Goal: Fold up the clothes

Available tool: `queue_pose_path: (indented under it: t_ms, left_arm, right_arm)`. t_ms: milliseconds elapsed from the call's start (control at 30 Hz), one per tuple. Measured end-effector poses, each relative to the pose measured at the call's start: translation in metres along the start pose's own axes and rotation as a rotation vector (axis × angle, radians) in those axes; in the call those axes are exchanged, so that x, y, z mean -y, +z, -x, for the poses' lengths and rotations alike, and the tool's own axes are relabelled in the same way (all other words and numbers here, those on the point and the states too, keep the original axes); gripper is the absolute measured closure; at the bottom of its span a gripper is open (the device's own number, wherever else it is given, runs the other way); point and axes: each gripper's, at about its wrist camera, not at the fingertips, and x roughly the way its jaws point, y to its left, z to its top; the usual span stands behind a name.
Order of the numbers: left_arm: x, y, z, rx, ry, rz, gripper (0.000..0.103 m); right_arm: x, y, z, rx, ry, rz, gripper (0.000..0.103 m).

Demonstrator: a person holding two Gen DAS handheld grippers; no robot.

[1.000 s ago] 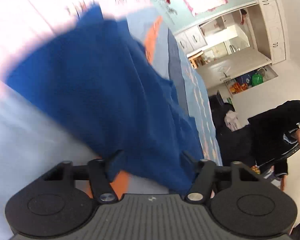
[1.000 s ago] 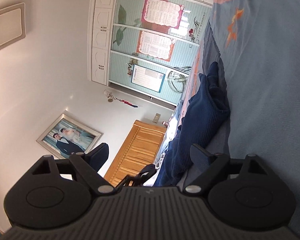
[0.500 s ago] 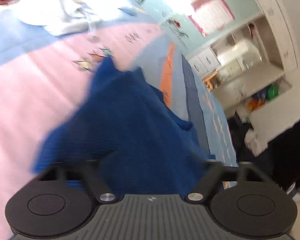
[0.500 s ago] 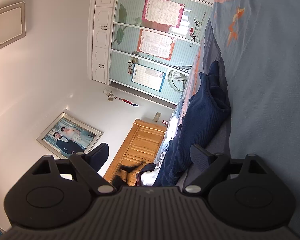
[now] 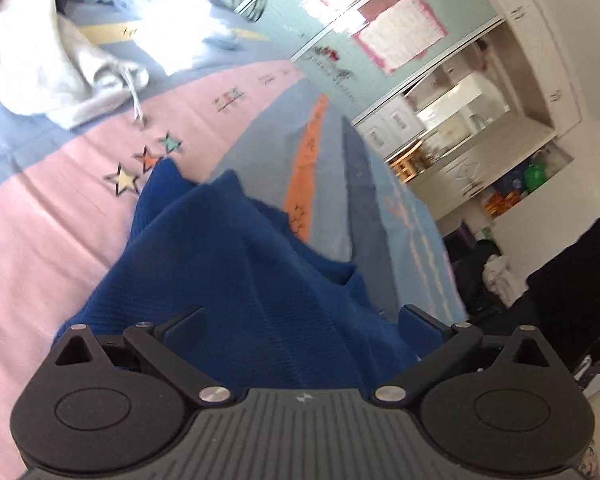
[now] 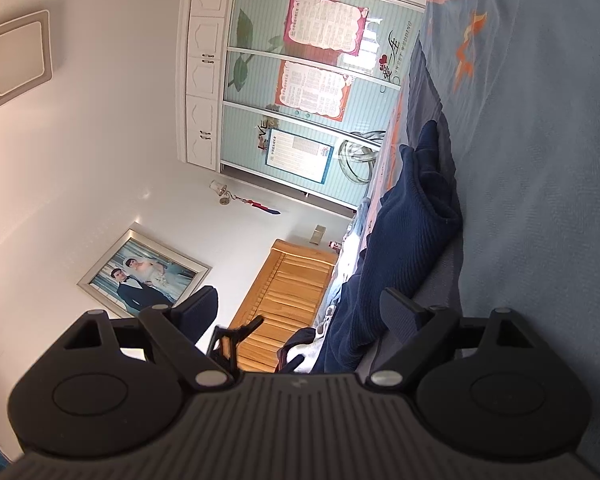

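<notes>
One blue ribbed knit garment (image 5: pixel 228 264), rumpled on striped bedspread (image 5: pixel 40 240); one white garment (image 5: pixel 40 68) beyond. Left gripper (image 5: pixel 300 320) opening, cloth between fingers. Right gripper (image 6: pixel 296 312) wide, gripping nothing.

Wardrobe door (image 6: pixel 320 92), right wrist view: red "LOVE" sticker (image 6: pixel 263 136) read along lower panel; red heart with small "SWEET WEDDING" lettering (image 6: pixel 396 54) and large calligraphic characters beside it, characters not made out. Three posters (image 6: pixel 324 26) with dense print seen on same door, print too small to be read. Left wrist view: embroidered marks on pink bedspread band (image 5: pixel 228 100) and orange band, blurred, unreadable.
</notes>
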Motion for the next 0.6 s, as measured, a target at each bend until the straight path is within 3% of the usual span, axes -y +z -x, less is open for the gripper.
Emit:
queue_pose_path:
  t_ms: [33,67,133,200,300,433,600]
  left_arm:
    - [-0.011,-0.003,-0.005,-0.004,0.05,0.008,0.003]
    - [-0.023,-0.007,-0.009,-0.004,0.1,0.017,0.013]
    - [-0.035,-0.011,0.002,0.027,0.071,0.018,0.019]
    - [-0.035,-0.013,0.015,0.028,0.081,0.006,0.019]
    - [-0.017,-0.016,0.031,0.051,0.121,-0.057,0.007]
    - [0.023,-0.025,0.029,0.041,0.012,-0.121,0.001]
    - [0.07,-0.048,-0.012,-0.07,-0.105,-0.171,0.001]
  right_arm:
    - [0.0,0.0,0.0,0.0,0.002,-0.002,0.014]
    - [0.0,0.0,0.0,0.0,0.002,-0.002,0.014]
    - [0.001,0.0,-0.001,-0.001,0.003,-0.004,0.014]
    - [0.001,0.0,-0.001,-0.002,0.004,-0.004,0.014]
    - [0.001,0.0,-0.002,-0.005,0.001,-0.002,0.014]
    - [-0.001,-0.001,-0.001,-0.01,-0.007,0.012,0.014]
    - [-0.001,-0.001,0.0,-0.01,-0.004,0.008,0.014]
